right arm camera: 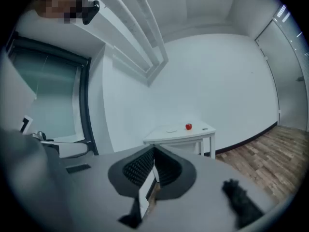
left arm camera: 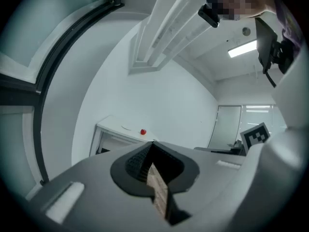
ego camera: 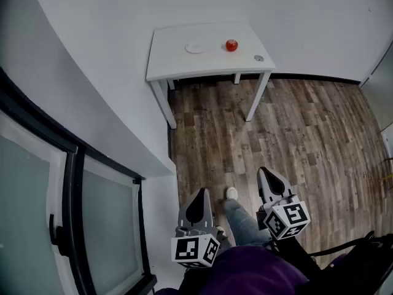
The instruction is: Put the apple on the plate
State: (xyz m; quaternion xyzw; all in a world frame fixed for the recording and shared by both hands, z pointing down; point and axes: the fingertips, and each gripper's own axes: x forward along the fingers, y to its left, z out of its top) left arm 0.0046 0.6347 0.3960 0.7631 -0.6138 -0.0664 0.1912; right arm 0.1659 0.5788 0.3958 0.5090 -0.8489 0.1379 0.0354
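A red apple (ego camera: 231, 45) sits on a small white table (ego camera: 172, 63) across the room. To its left on the same table lies a white plate (ego camera: 194, 48), a short gap away from it. Both grippers are held low and near me, far from the table. My left gripper (ego camera: 201, 192) is shut with nothing in it, and so is my right gripper (ego camera: 266, 171). The left gripper view shows the apple (left arm camera: 143, 132) and plate (left arm camera: 126, 127) small above the closed jaws (left arm camera: 153, 144). In the right gripper view the apple (right arm camera: 188, 126) and plate (right arm camera: 171, 129) also lie far off.
A small round grey item (ego camera: 258, 58) lies at the table's right front corner. Wood floor (ego camera: 295, 134) stretches between me and the table. A curved white wall and a dark-framed window (ego camera: 73, 214) run along the left. My leg and shoe (ego camera: 231, 193) show between the grippers.
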